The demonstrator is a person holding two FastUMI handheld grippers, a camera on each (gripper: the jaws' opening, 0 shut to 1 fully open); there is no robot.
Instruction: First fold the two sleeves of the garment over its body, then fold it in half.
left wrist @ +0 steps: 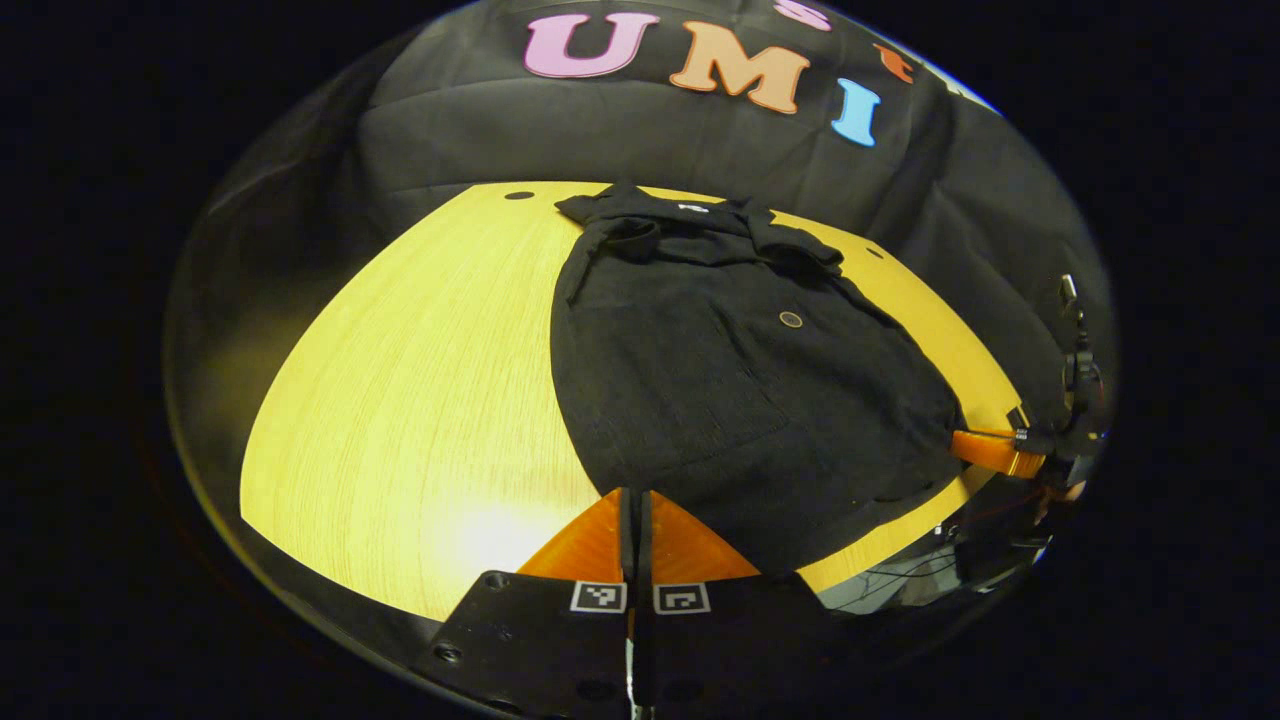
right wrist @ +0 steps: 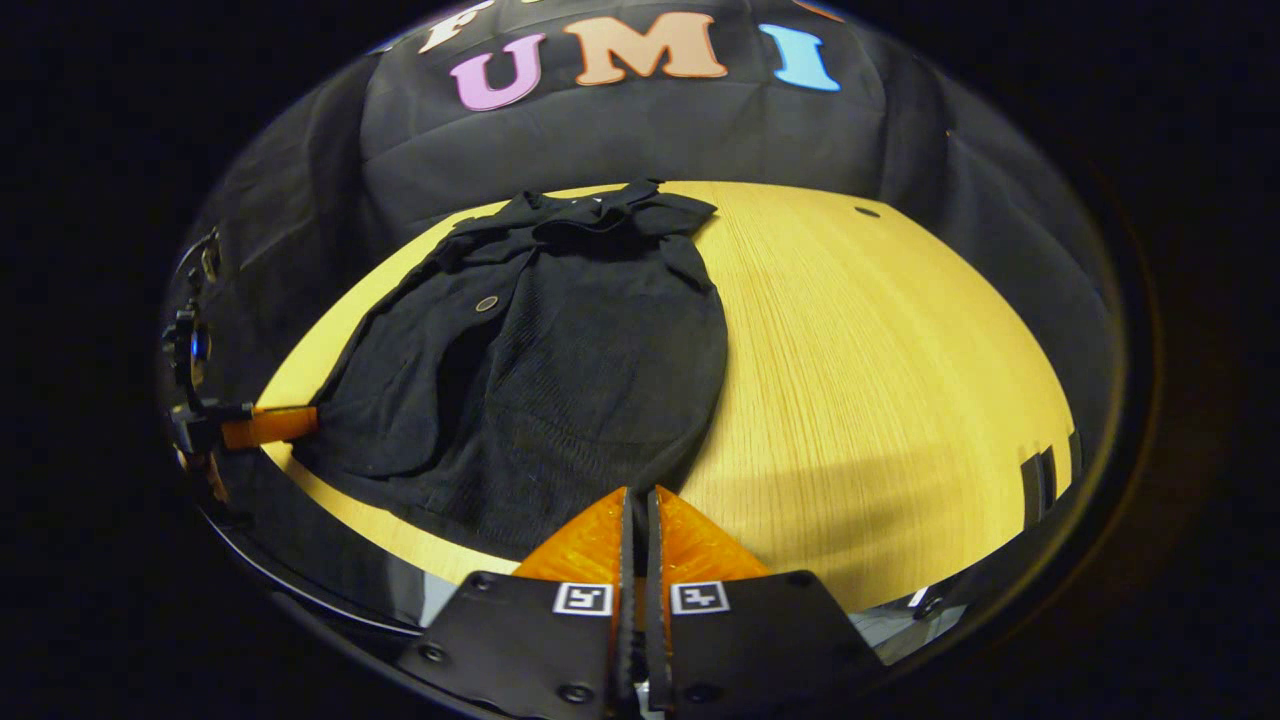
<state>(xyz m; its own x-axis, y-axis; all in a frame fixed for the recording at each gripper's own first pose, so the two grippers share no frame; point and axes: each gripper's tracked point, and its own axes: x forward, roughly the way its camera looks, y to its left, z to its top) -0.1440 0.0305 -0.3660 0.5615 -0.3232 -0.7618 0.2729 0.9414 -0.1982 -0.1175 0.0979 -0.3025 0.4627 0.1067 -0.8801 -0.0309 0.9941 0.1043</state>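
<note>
Both sleeves look folded over the shirt (left wrist: 740, 390); halving remains. My left tongs (left wrist: 636, 492) and right tongs (right wrist: 636, 490) each pinch its near hem.

A recording booth: black cloth wall (left wrist: 620, 130) behind a bare wooden table (left wrist: 420, 400).

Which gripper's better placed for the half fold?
Call it even: left gripper and right gripper each sit shut at a near hem corner of the black shirt, collar far. Use both together.
</note>
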